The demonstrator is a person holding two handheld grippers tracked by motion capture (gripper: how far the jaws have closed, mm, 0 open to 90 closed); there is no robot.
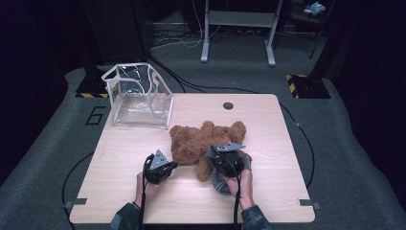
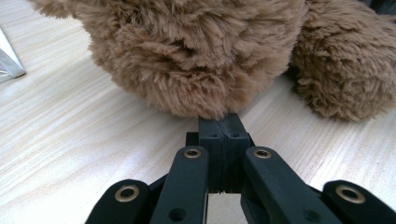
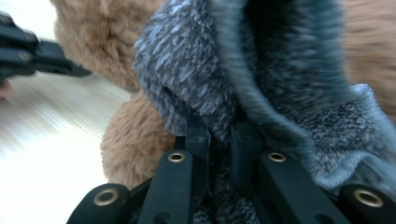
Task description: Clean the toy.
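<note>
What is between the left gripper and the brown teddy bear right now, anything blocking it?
Nothing visible does. The left gripper, jaws shut, has its tips right at the fur of the teddy bear, with bare table around them. The right gripper is clamped on the grey knit garment.

Left tongs have their jaws pressed together, tips touching the teddy bear; right tongs, at the bear's near side, pinch grey knit cloth.

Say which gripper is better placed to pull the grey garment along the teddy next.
Right. The right gripper is shut on the grey knit garment by the teddy bear. The left gripper is shut with nothing between its jaws, its tips against the bear's fur.
</note>
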